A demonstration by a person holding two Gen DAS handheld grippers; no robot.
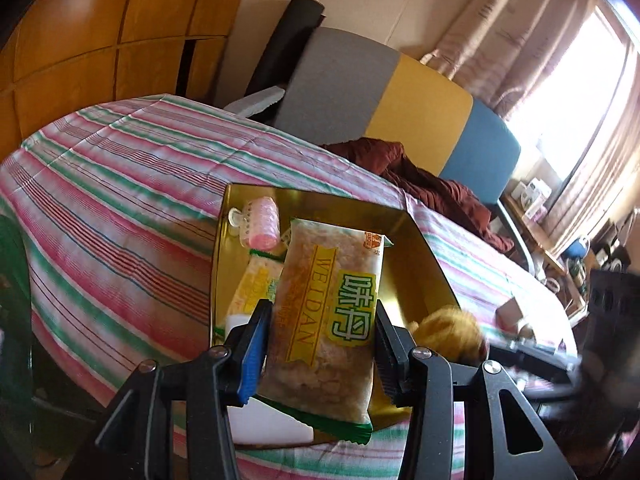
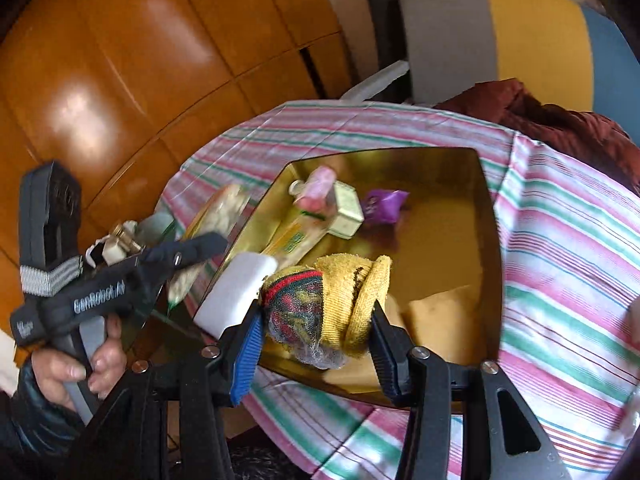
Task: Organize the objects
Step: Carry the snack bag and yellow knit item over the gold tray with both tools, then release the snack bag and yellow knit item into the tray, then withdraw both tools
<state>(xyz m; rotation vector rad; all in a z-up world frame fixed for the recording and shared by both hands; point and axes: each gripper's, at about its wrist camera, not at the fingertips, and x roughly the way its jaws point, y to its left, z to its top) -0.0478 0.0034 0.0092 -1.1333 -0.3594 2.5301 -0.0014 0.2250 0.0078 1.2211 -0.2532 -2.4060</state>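
Observation:
My left gripper (image 1: 320, 312) is shut on a clear snack packet (image 1: 332, 312) with a yellow "WEIDAN" label, held over the near end of a gold tray (image 1: 416, 236). In the tray lie a pink hair roller (image 1: 262, 224), a second yellow packet (image 1: 254, 286) and a white block (image 1: 272, 420). My right gripper (image 2: 316, 316) is shut on a rolled yellow sock (image 2: 340, 300) with red and green stripes, above the gold tray's (image 2: 486, 240) near edge. The right wrist view also shows a purple packet (image 2: 384, 204) and a small pale box (image 2: 346, 208) in the tray, with the left gripper (image 2: 192, 252) at the tray's left side.
The tray sits on a table with a pink, green and white striped cloth (image 1: 120, 184). A chair (image 1: 400, 100) with a grey, yellow and blue back holds a dark red garment (image 1: 432, 188). Wooden cabinets (image 2: 140, 60) stand behind. A person's hand (image 2: 80, 368) grips the left tool.

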